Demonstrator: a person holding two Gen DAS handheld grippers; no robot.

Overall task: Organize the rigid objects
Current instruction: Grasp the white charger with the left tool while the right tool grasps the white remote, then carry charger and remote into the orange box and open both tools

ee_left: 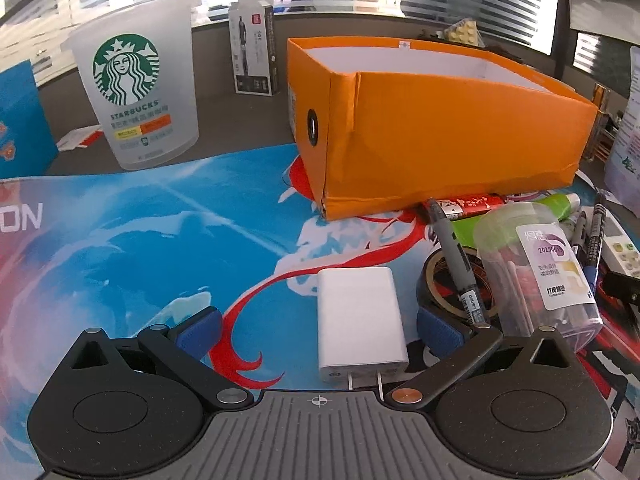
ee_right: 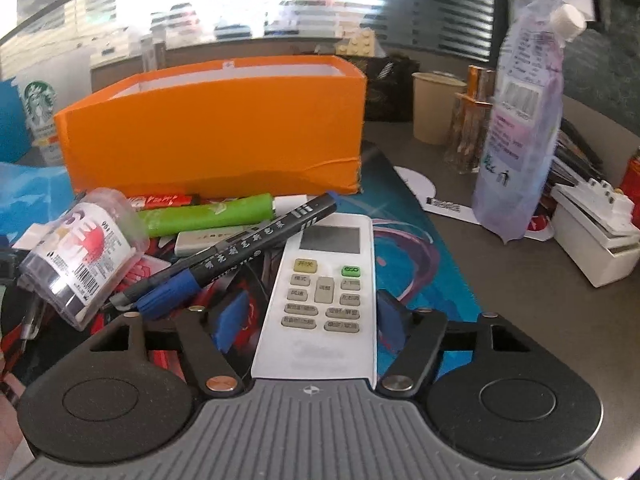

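An open orange box (ee_left: 440, 120) stands on the printed mat (ee_left: 140, 240); it also shows in the right wrist view (ee_right: 216, 132). My left gripper (ee_left: 318, 330) is open around a white charger (ee_left: 360, 316) lying flat between its blue pads. My right gripper (ee_right: 312, 318) is open around a white remote control (ee_right: 324, 280), its pads on either side. A black marker (ee_right: 256, 246), a green tube (ee_right: 208, 214) and a clear cotton-swab jar (ee_right: 84, 248) lie in a pile left of the remote. A tape roll (ee_left: 440, 280) lies right of the charger.
A Starbucks cup (ee_left: 136, 88) and a pen box (ee_left: 252, 48) stand behind the mat at the left. A purple refill pouch (ee_right: 520, 120), a beige cup (ee_right: 434, 104) and a white box (ee_right: 592, 236) stand on the desk at the right.
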